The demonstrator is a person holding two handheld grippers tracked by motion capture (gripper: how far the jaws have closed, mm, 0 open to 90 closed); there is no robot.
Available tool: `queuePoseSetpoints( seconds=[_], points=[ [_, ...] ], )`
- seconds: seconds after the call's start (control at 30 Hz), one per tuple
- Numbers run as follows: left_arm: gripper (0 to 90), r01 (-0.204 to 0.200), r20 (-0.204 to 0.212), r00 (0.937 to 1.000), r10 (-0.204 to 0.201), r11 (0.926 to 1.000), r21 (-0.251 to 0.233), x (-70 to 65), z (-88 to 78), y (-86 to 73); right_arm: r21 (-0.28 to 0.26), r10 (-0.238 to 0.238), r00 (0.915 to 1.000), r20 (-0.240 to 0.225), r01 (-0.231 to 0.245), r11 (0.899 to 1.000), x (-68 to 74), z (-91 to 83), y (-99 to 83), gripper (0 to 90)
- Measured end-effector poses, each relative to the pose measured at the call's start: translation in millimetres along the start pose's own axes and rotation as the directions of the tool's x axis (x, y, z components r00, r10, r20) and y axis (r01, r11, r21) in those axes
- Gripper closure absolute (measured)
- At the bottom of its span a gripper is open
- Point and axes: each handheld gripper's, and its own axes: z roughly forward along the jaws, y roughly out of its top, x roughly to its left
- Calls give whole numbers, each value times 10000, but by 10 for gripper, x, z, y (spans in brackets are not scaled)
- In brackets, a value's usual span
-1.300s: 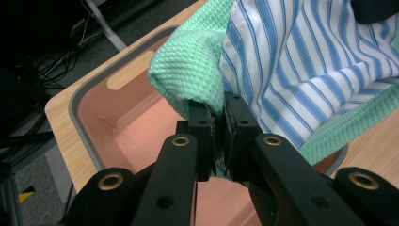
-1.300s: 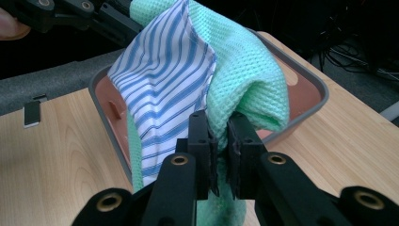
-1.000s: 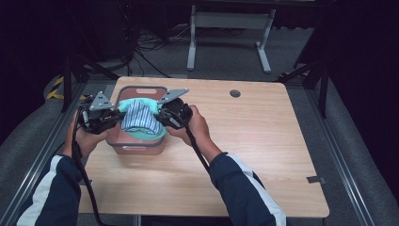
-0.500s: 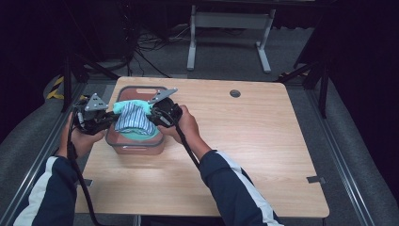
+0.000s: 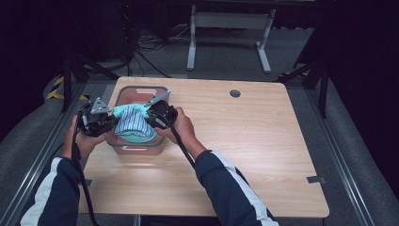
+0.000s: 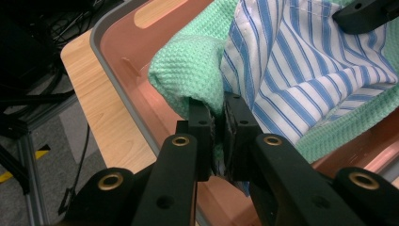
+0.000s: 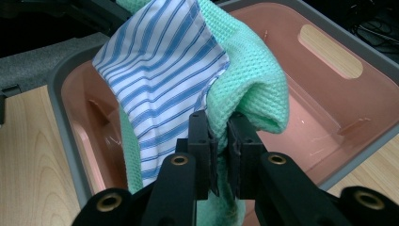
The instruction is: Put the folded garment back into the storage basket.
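Held up over the pink plastic bin (image 5: 136, 149) at 9 o'clock on the wooden tabletop (image 5: 244, 141): soft, light green knit cloth (image 6: 193, 70) with blue striped fabric (image 7: 155, 70). Left gripper (image 6: 218, 123) and right gripper (image 7: 219, 136) jaws clamped on its edges. Floppy, so best gripped at corners.

No readable text anywhere I look. My jaws plain black, no brand mark. Pink bin (image 7: 324, 108): no label, no number. Striped cloth (image 7: 160, 70) and green knit cloth (image 7: 254, 80): pattern alone, no tag lettering. Tabletop (image 5: 263, 141): bare wood grain, no sign. Yellow-black hazard stripe (image 5: 59, 87) on floor: marking, no words.
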Motion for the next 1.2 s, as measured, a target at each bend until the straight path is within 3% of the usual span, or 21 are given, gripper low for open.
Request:
queuePoseSetpoints(
  seconds=[0.2, 0.3, 0.53, 1.03, 1.2],
  points=[
    [831, -133, -102, 9999, 134, 9998, 126, -41, 74, -17, 176, -9, 10000, 48, 8, 9998, -4, 52, -31, 815],
    [831, -224, -159, 9996, 231, 9989, 415, -59, 115, -32, 277, -47, 10000, -30, 47, 9996, -3, 89, -45, 814],
    [828, -342, -319, 9989, 356, 9985, 436, -85, 154, -47, 491, -98, 10000, 11, 97, 9987, -1, 133, -67, 809],
    [822, -498, -211, 9985, 512, 9968, 624, -134, 218, -75, 731, -72, 9999, 88, 65, 9973, -8, 174, -113, 802],
    [753, -492, -482, 9975, 523, 9968, 638, -138, 226, -68, 717, 38, 9998, 177, -51, 9974, -22, 167, -129, 761]
  ],
)
